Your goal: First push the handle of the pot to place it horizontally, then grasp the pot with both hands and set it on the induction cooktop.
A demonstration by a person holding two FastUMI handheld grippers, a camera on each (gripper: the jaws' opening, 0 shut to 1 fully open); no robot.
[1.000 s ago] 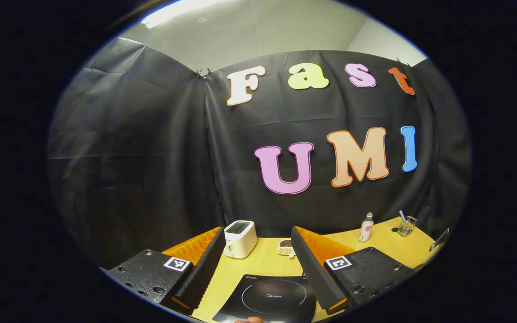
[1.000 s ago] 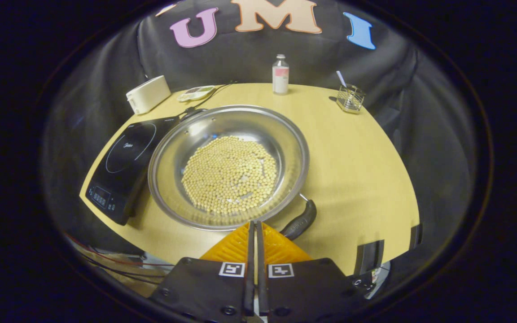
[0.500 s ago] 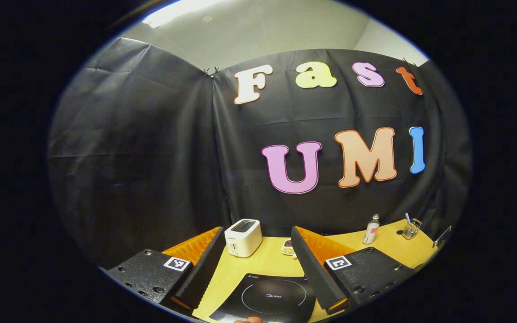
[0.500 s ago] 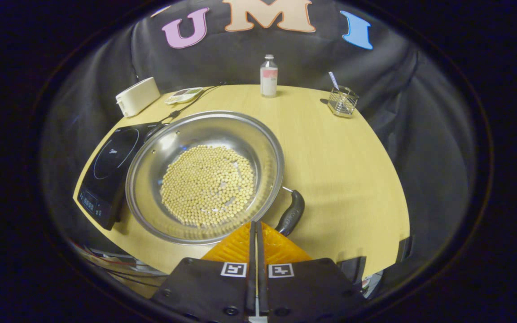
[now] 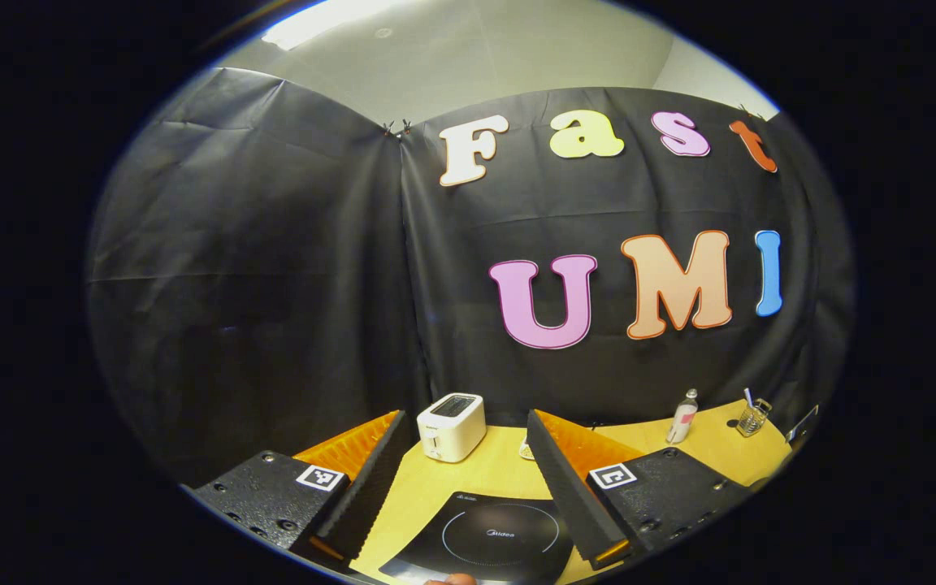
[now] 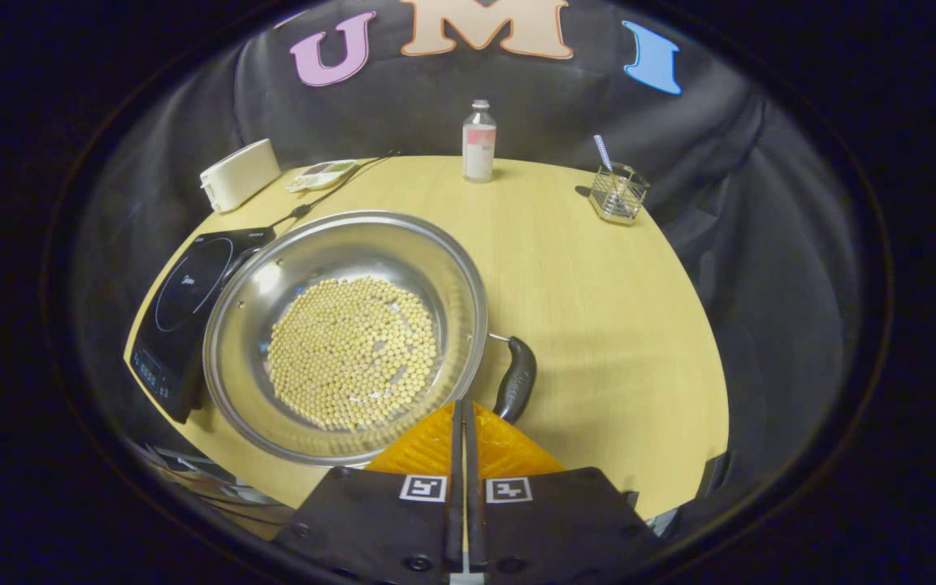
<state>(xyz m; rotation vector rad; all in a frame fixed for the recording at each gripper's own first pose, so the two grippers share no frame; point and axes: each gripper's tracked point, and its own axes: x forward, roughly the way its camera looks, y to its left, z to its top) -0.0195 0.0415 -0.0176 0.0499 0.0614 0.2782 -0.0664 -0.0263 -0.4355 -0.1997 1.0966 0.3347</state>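
One pot (image 6: pixel 346 333) of beans sits just right of one cooktop (image 6: pixel 184 313), its handle (image 6: pixel 515 388) pointing toward the right gripper (image 6: pixel 461 406), whose fingers are pressed together. The left gripper (image 5: pixel 468 439) is spread wide above the cooktop. Beyond the pot stand one toaster (image 6: pixel 239 173), one bottle (image 6: pixel 478 142) and one glass (image 6: pixel 617 192).

Your left gripper (image 5: pixel 461 443) carries black screwed plates with a square coded tag at 5 and 7 o'clock; your right gripper (image 6: pixel 464 422) wears two such tags side by side
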